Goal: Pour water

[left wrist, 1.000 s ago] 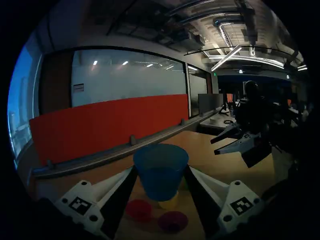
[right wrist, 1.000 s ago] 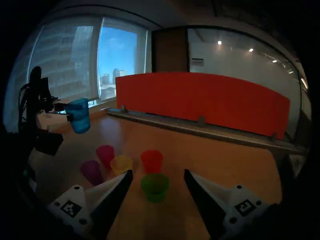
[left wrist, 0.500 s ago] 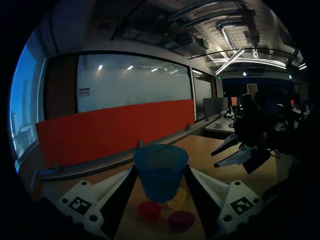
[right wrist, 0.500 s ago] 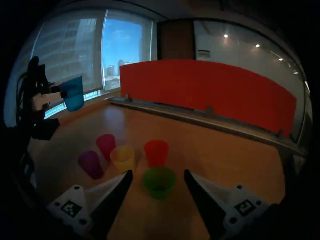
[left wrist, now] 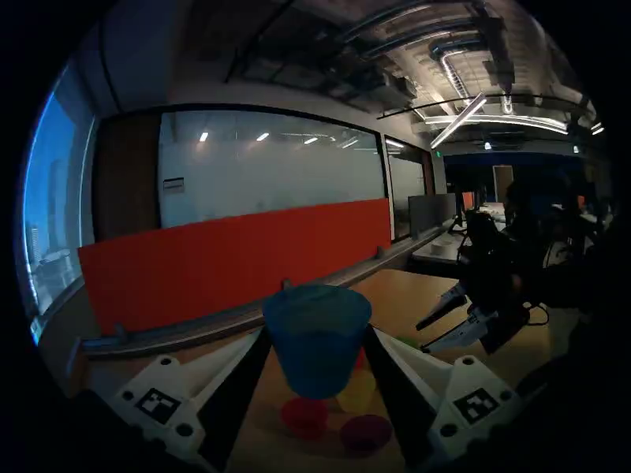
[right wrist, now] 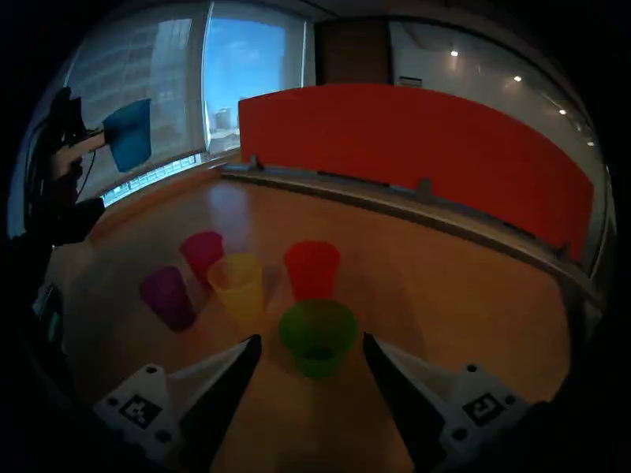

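Clamping blue cup (left wrist: 317, 339) between left fingers (left wrist: 225, 378)

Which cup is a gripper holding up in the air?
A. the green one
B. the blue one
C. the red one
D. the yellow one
B: the blue cup is clamped between the left gripper's fingers, up off the table, while the green cup, yellow cup and red cup stand on it.

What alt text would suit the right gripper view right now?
A green cup stands on a wooden table just ahead of the right gripper, framed by its open jaws. Behind it stand a red cup, a yellow cup, a pink cup and a purple cup; far left, the left gripper holds a blue cup aloft.
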